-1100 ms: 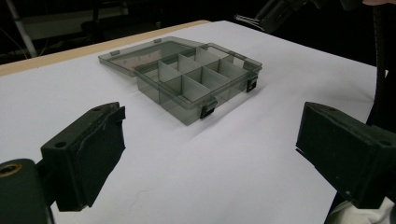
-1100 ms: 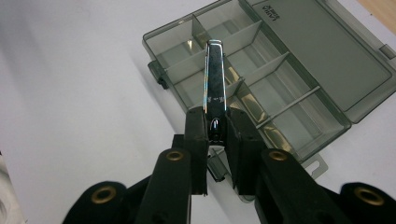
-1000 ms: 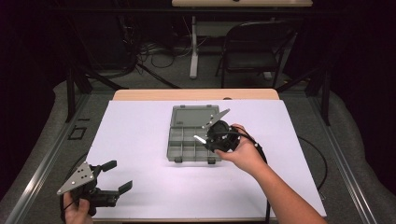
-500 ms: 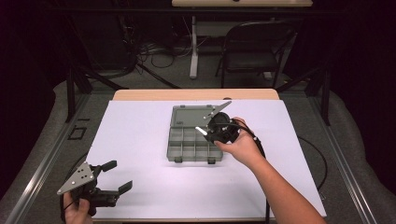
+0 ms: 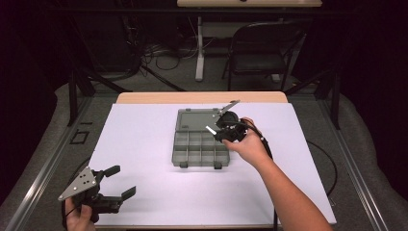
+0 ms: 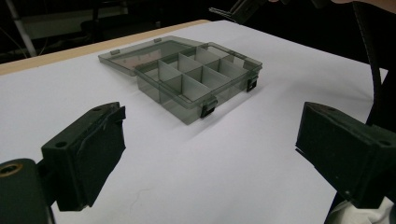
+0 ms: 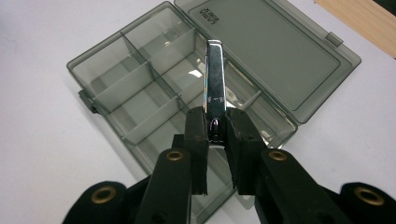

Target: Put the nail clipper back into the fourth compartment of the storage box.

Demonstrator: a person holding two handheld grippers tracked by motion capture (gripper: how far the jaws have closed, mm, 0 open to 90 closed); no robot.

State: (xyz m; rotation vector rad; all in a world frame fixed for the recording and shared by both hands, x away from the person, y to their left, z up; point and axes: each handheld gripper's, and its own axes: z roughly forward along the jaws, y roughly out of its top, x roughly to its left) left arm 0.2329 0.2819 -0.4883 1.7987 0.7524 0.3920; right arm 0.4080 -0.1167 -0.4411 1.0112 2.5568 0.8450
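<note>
Nearest the table's front edge, at the lower left of the high view: left gripper [image 5: 117,182], held low in a hand, jaws spread wide with nothing between them, resting over bare white table cover [image 5: 144,144]. In the left gripper view, the same two black pads far apart, white surface between them, compartment box [image 6: 196,81] well ahead.

Farther in, at mid-table: right gripper [image 5: 222,130], gripped by the right hand [image 5: 250,147] at the box's right side. Jaws closed tight on a shiny metal nail clipper [image 7: 215,93], pinched at its near end, the rest jutting forward beyond the pads. Clipper poised over the box's right-hand compartments, above the dividers, not lying in any cell as far as can be told.

Box itself: smoky translucent plastic, open, divided tray [image 5: 199,149] toward the person, lid [image 7: 275,51] folded flat on the table behind. Compartments empty-looking.

Beyond the table: dark folding chair [image 5: 264,53] and cables on the floor.
</note>
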